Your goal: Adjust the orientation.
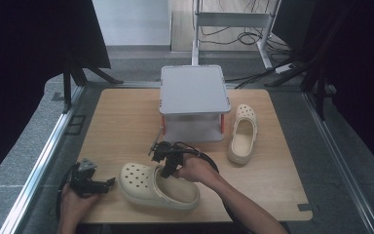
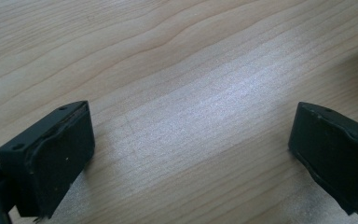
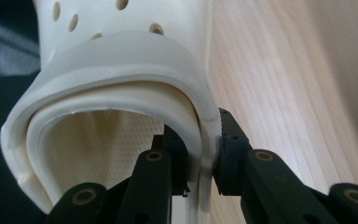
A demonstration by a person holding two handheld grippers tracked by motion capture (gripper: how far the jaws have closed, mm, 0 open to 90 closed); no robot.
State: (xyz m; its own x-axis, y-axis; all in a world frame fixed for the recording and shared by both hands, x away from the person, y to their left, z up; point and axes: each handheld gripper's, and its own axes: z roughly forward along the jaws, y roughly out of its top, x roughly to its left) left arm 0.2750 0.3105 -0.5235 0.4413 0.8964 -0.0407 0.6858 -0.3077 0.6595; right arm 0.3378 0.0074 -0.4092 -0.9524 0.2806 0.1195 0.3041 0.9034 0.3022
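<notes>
The right gripper is clamped on the side wall of a cream-coloured perforated foam clog, at the rim of the foot opening. In the right gripper view one black jaw sits inside the opening and the other presses against the outer face, with the wall of the cream foam clog pinched tightly between the pads. No gap is visible between pad and wall on either side.

The held clog is at the near centre of the light wooden tabletop, toe pointing toward the person's left. Whether its sole rests fully on the wood cannot be determined from the high view.

The left gripper is held low at the near left corner of the table, its tips just beside the toe of the clog (contact cannot be confirmed). In the left gripper view its jaws stand wide apart with bare wooden tabletop between them; nothing is gripped.

A second cream foam clog lies on the right half of the table, opening upward, well apart from the first. It lies just beside a grey flat-topped stand with red legs, which occupies the far centre of the table.
</notes>
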